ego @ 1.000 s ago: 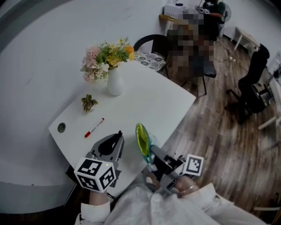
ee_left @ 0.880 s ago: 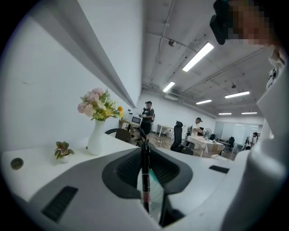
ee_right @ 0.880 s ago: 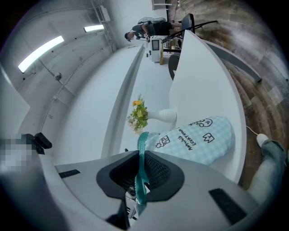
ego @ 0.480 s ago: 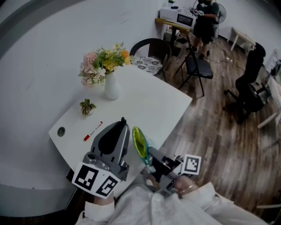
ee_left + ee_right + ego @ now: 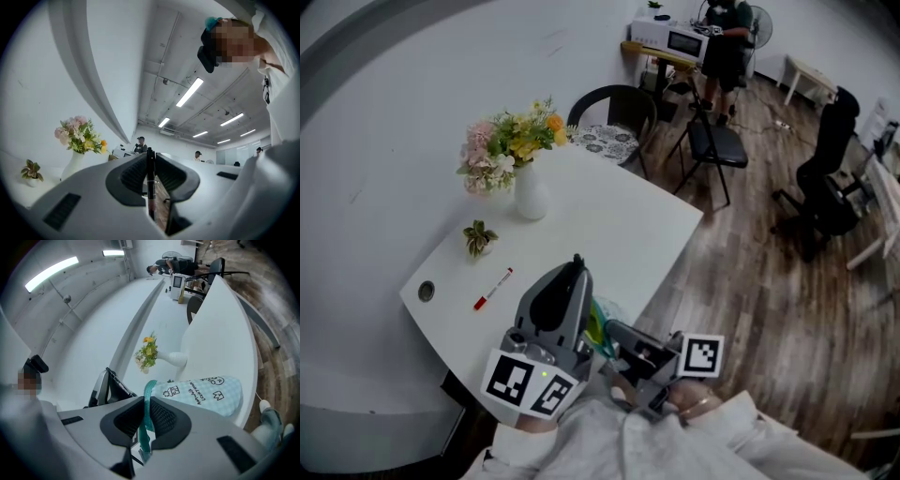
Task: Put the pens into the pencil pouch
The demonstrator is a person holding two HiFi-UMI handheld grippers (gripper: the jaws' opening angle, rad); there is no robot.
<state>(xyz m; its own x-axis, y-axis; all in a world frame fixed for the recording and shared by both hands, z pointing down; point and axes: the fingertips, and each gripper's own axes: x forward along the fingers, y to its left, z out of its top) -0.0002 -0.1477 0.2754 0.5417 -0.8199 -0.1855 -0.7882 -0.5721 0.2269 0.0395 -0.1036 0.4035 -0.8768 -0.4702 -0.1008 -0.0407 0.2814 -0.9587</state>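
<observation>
The pencil pouch (image 5: 201,392) is soft fabric, pale mint gingham w/ small doodle prints and lettering, a rounded oblong at the near edge of the smooth white counter (image 5: 225,329). Whether it rests there can't be told. Its teal ribbed rim (image 5: 149,392) (a zip band, by the look) runs btwn the black ridged pads of the right claw (image 5: 146,404), which are clamped on it. In the head view only a yellow-green sliver of the pouch shows, just beside the grey shell of the left claw (image 5: 575,267).

That left claw is closed on a slim dark pen (image 5: 150,187), a thin straight stick pinched btwn the grooved pads, its tip poking past them.

A second pen (image 5: 492,289), white barrel w/ red ends, lies flat on the counter, well apart from both claws and near a round grommet hole (image 5: 426,291). Farther along stand a small leafy pot plant (image 5: 478,237) and a bulbous white vase (image 5: 528,199) w/ pink and yellow flowers (image 5: 504,145). Beyond the counter's far corner is a black chair (image 5: 614,117) w/ a patterned cushion, on a wood-plank floor (image 5: 750,281).
</observation>
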